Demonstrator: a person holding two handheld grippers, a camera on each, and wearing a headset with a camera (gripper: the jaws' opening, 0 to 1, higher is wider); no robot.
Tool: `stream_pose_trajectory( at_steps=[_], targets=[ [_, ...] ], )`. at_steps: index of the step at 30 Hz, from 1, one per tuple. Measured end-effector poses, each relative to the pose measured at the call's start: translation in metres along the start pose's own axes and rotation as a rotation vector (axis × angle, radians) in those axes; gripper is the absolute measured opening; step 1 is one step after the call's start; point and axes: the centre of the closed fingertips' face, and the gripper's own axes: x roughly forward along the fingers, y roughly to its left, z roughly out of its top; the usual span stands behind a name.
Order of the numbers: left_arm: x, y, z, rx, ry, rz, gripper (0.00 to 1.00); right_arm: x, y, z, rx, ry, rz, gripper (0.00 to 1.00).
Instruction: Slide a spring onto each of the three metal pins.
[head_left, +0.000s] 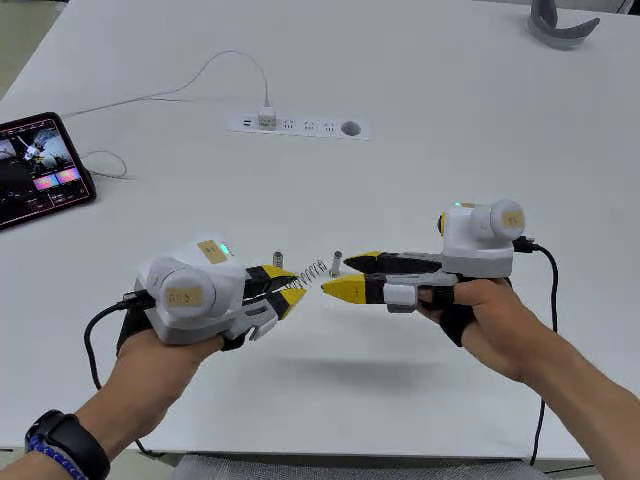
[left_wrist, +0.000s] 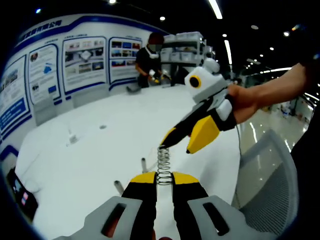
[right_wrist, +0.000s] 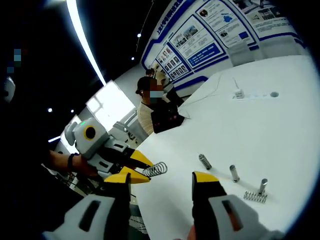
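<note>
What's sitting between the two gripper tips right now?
A spring, clamped in the left gripper and pointing toward the open right gripper. The head view shows it lying across that gap.

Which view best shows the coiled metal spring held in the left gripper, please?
The left gripper view: the coiled metal spring stands close, clamped in the left gripper. The head view and right gripper view show it smaller, side-on.

The tabletop is white; the left tongs and right tongs are black with yellow tips; the spring is silver-grey.
</note>
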Motion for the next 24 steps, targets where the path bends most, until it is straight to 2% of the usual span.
stream_pose_trajectory(
  at_steps=[6, 11, 16, 24],
  targets=[
    [0.003, -0.013, 0.009, 0.02, -0.014, -0.031, 0.11, 0.002, 0.006, 0.005, 0.045, -0.022, 0.048, 0.42],
    [0.004, -0.021, 0.017, 0.037, -0.027, -0.049, 0.11, 0.002, 0.013, 0.007, 0.073, -0.035, 0.087, 0.3],
    [0.004, -0.023, 0.023, 0.044, -0.038, -0.055, 0.11, 0.002, 0.018, 0.007, 0.089, -0.038, 0.109, 0.24],
    [0.003, -0.023, 0.025, 0.058, -0.04, -0.062, 0.1, -0.002, 0.022, 0.011, 0.109, -0.06, 0.134, 0.15]
  ],
)
